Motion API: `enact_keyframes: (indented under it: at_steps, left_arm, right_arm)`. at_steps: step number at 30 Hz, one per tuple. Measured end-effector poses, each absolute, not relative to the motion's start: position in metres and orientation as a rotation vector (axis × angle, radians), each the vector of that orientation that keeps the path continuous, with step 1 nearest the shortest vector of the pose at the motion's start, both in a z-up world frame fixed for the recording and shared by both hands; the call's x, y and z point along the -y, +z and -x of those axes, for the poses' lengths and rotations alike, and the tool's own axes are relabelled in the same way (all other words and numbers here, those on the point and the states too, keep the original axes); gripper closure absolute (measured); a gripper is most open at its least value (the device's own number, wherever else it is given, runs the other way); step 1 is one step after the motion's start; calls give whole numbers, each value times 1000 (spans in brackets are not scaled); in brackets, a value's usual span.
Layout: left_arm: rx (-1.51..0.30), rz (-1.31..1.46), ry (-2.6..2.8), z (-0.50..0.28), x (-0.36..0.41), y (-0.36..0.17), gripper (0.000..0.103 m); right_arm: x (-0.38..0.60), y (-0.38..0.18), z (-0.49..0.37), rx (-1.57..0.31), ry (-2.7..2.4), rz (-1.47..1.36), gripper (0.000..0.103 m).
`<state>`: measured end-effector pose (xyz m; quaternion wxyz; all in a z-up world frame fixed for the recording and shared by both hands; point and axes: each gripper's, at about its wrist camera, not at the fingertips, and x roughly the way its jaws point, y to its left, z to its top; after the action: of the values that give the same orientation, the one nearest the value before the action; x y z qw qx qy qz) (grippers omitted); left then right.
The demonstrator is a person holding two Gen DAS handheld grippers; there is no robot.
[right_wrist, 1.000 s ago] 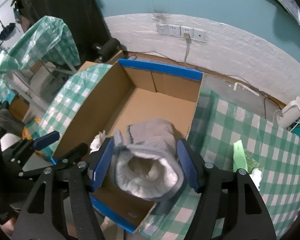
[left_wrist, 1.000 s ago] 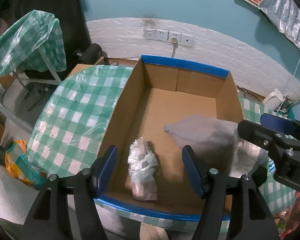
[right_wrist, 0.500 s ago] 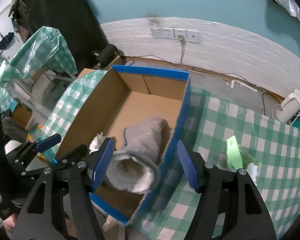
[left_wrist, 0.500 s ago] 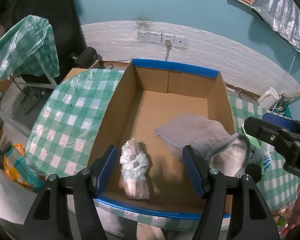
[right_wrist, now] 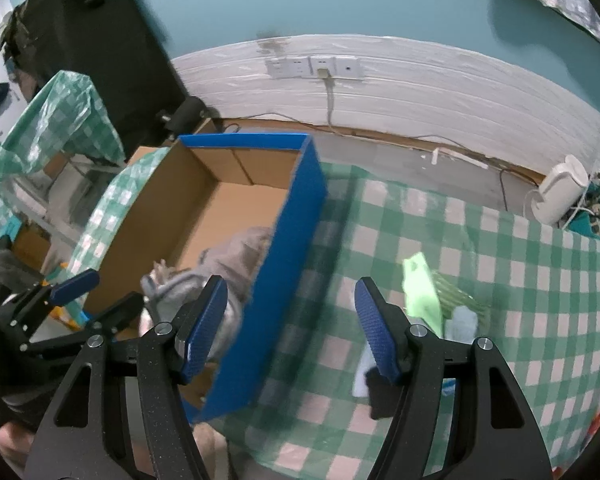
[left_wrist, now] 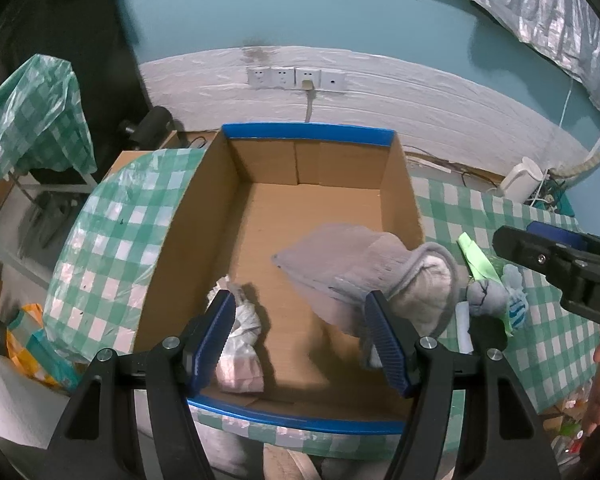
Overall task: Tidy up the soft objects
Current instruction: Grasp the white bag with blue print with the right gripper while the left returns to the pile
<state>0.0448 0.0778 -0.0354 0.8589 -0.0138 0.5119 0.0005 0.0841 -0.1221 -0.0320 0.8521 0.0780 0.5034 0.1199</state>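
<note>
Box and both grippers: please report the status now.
Left gripper open, empty, over the box. Right gripper open, empty, astride the box wall. Grey hat and white bundle in the box. Socks on the table; nothing blocking.

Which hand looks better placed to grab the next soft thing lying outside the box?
Right, probably. The right gripper hangs open over the checked tablecloth near the small grey bundle, while the left gripper hangs over the cardboard box.

A: Any legible text?
B: Only white letters "DA", cut off by the frame edge, on the right gripper (left_wrist: 556,258) body at 3 o'clock, left wrist view.
</note>
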Motion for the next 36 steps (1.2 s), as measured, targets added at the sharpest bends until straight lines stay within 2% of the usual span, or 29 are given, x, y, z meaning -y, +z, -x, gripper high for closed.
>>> enact_keyframes:
  at_steps: [16,36]
  left_arm:
    - [-1066,-41,-110,-35,-14,-28,34]
    - [-1155,-125,-189,-33,63,-61,34]
  right_arm:
    - [189,-48,-62,-1075,153,-231,36]
    - [255,-87,-45,-1122,47,-309,36]
